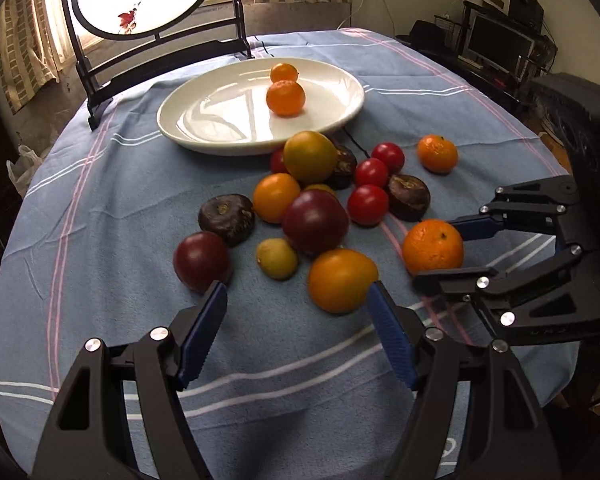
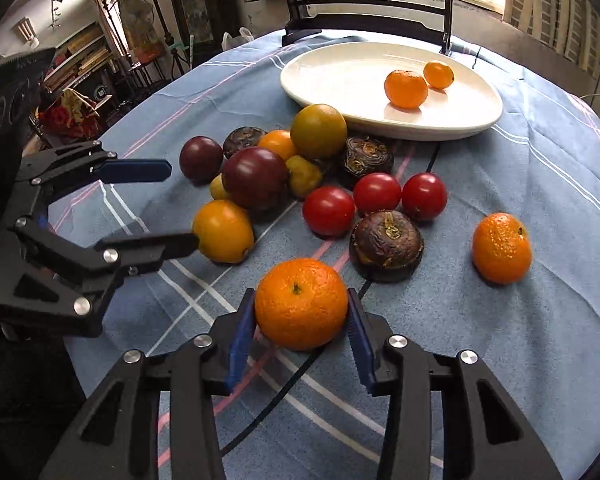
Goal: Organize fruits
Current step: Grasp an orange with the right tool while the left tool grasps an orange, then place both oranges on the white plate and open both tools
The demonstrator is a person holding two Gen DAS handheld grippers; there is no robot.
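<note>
Right wrist view: the right gripper (image 2: 301,312) has its ribbed blue pads (image 2: 240,330) against both flanks of a dimpled, round mandarin (image 2: 301,303) resting on the tabletop (image 2: 520,340); the contact is plain only here. Left wrist view: the same fruit (image 1: 433,246) appears side-on between the right gripper's (image 1: 440,248) black linkage fingers. The left gripper (image 1: 296,300) stands wide with nothing between its pads; its right pad (image 1: 388,330) lies just beside a smooth orange-yellow tomato (image 1: 342,280). A glossy white oval plate (image 1: 188,120) holds two small orange fruits (image 1: 285,97), touching. Between plate and grippers lies a loose cluster: shiny red cherry tomatoes (image 2: 329,210), dark maroon tomatoes (image 2: 255,178), and wrinkled, flattened brown water chestnuts (image 2: 386,244). A second mandarin (image 2: 501,247) lies apart from the cluster. The cloth is blue woven fabric with white and pink stripes.
</note>
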